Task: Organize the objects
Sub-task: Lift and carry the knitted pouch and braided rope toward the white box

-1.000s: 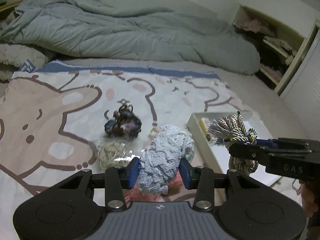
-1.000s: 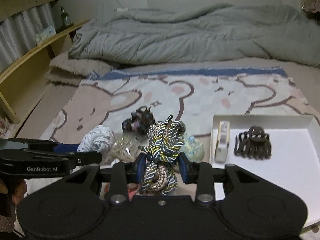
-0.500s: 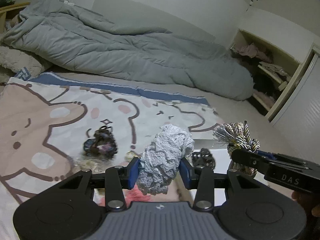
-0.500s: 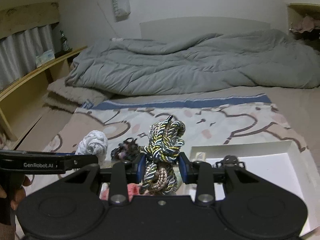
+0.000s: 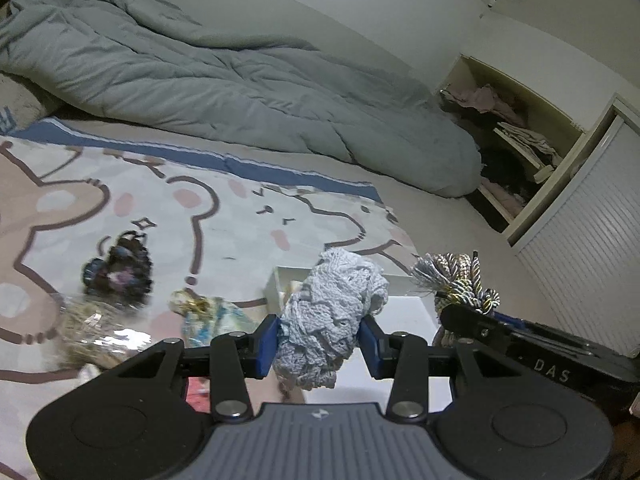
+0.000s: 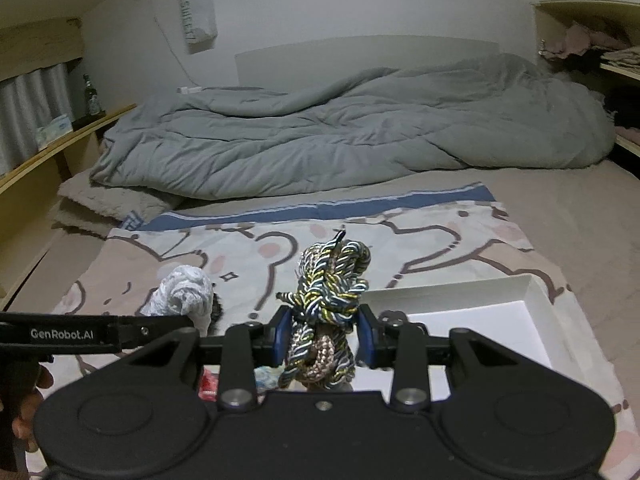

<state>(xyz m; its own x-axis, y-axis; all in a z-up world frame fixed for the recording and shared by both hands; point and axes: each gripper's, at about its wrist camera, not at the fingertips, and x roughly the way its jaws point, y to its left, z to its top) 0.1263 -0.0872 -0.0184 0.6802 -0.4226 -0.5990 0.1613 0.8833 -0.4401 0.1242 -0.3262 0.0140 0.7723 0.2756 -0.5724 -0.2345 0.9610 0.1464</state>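
Nearest to the left wrist camera, the left gripper (image 5: 319,342) has its blue fingers (image 5: 267,340) pinching a pale grey-blue crocheted scrunchie (image 5: 332,320), which is lifted clear of the bed. In the right wrist camera, the right gripper (image 6: 323,338) is pinching in the same way a twisted rope bundle of dark, yellow and beige cords (image 6: 326,308), also held in the air. Just beyond both grippers lies a shallow white cardboard box (image 6: 536,300) on the cartoon-printed blanket (image 5: 224,216); a dark hair claw seems to lie already inside it, but it is mostly hidden behind the right gripper. To the left of the box, some things are waiting on the blanket: a dark ruffled scrunchie (image 5: 118,276), a shiny beige one in clear wrap (image 5: 94,332) and a light green-gold one (image 5: 208,312). Farther back, a rumpled grey duvet (image 6: 352,136) covers the bed. I judge that the step in hand is the carrying of two items toward the box. The next move calls for bringing each gripper over the open box, lowering it, and then spreading the fingers so that the soft items fall inside and not on the rim.
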